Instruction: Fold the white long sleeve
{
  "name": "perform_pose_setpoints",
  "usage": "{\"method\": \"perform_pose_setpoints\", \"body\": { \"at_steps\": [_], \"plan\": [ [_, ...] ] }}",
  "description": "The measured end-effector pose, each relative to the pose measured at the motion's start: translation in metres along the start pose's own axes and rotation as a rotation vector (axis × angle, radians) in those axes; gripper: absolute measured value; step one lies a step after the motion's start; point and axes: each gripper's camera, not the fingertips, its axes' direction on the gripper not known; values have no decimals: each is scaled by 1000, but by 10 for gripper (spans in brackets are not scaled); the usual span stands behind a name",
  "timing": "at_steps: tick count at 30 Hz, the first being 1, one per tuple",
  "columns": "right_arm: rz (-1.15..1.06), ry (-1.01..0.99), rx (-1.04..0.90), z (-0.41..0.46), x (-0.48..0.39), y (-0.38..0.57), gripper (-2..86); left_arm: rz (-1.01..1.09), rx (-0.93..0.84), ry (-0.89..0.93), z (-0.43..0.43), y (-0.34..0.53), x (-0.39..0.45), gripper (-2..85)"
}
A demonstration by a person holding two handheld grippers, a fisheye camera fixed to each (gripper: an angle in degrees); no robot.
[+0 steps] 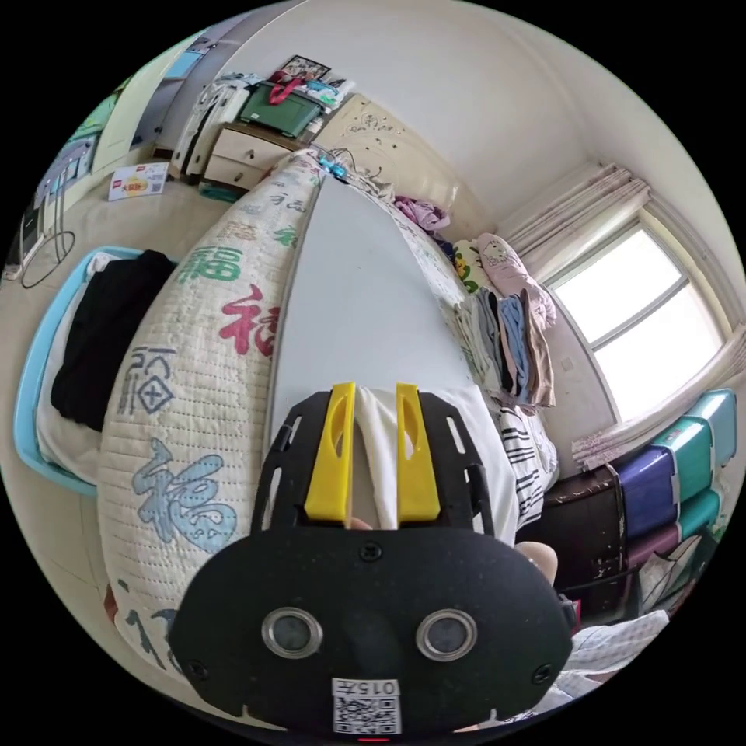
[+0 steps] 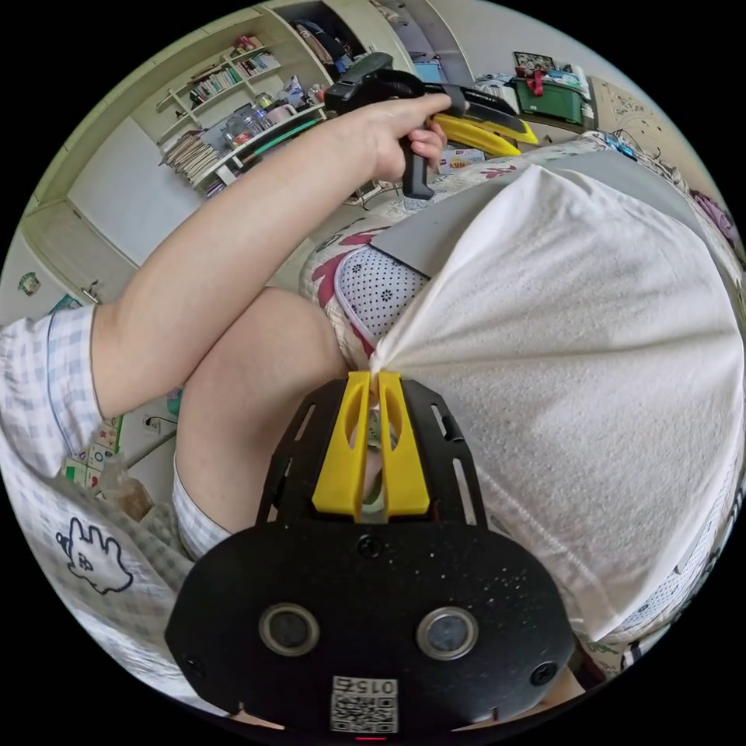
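Right gripper [image 2: 371, 381] fingers pinch white long sleeve [image 2: 575, 350] corner | cloth fans toward frame right | left gripper [image 1: 376, 408] fingers narrow around white fabric, contact unclear

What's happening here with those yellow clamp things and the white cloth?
A person is folding a white long sleeve on a grey board that lies on a quilted bed cover. Each hand holds a tool with two yellow jaws. The right tool has pinched an edge of the garment, pulling it taut. The left tool has white fabric running between its jaws. A stack of folded clothes sits further along the bed.
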Motion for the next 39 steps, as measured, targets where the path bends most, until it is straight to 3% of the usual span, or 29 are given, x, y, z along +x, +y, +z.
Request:
{"method": "perform_pose_setpoints", "body": {
  "at_steps": [3,5,8,21,27,33,39],
  "plan": [
    [-38,35,-8,2,-9,-2,5,-37,-69,5,29,3,-1,70],
    [-59,30,-5,-6,-14,0,5,-48,-81,-16,42,6,1,17],
    [-38,0,25,-15,-14,8,5,27,-63,-109,37,2,19,1],
    [40,91,-54,43,-10,-21,14,44,-116,-209,45,8,19,-1],
    [-33,157,-82,43,-44,-32,74,31,-117,-160,41,11,20,21],
    [-90,90,68,-15,-62,2,86,70,15,-49,-18,28,38,67],
    [106,264,200,-60,-26,24,90,216,-58,-29,-30,58,68,67]
  ]
}}
